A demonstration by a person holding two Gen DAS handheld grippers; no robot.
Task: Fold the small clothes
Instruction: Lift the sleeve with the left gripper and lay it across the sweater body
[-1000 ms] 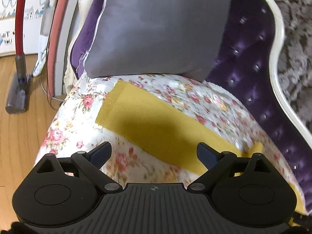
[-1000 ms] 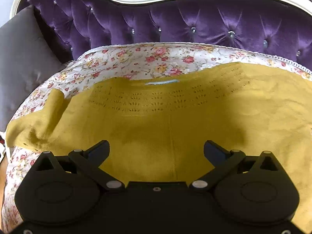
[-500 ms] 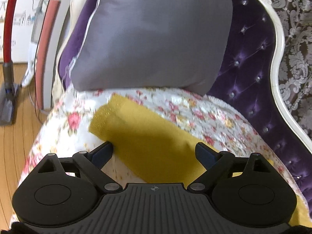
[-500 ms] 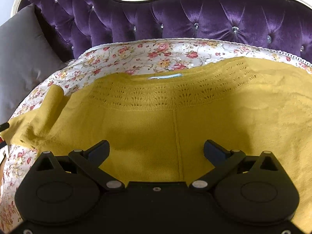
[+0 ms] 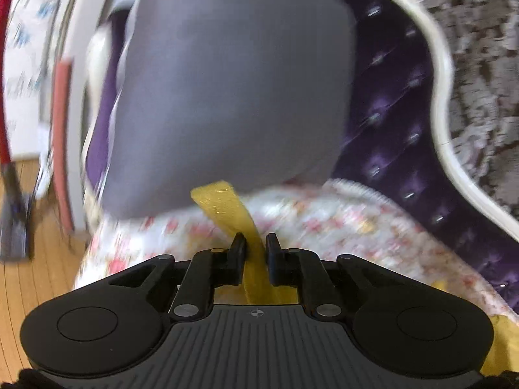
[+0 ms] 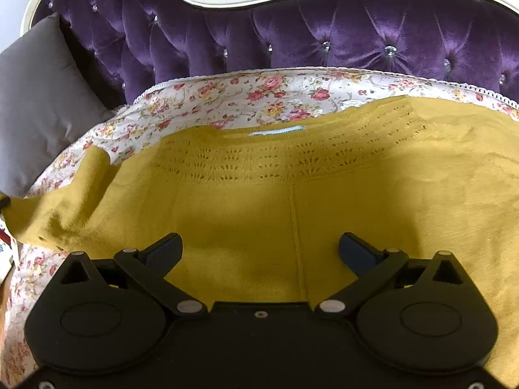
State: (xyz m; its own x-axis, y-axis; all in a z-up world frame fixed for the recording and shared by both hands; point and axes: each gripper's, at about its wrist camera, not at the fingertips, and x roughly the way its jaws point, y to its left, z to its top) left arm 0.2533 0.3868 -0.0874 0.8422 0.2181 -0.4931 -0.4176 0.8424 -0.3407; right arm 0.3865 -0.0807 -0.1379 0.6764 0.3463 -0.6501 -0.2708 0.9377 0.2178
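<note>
Left wrist view: left gripper (image 5: 256,245) has its jaws closing to a narrow gap on the yellow sleeve (image 5: 227,206), and the knit is pinched between them. The sleeve end stands up past the fingertips, in front of the grey cushion (image 5: 233,90), above the floral sofa cover (image 5: 324,223). Strong blur prevents judging how much fabric lies inside the grip.

Right wrist view: right gripper (image 6: 260,253) hangs over the garment with its jaws spread wide and nothing between them. The yellow sweater (image 6: 259,201) lies flat on the floral cover, neckline and pale label (image 6: 279,130) toward the purple tufted backrest (image 6: 324,32). Its body axis appears to run from the backrest toward the camera; the sleeve extends sideways toward the cushion at the left of this view.

Procedure, as judged: the step in hand is folding the sleeve inward across the body. Carry the sleeve low and level toward the centre line, avoid dragging the shoulder, and use the free gripper to hold the body flat if it shifts.
</note>
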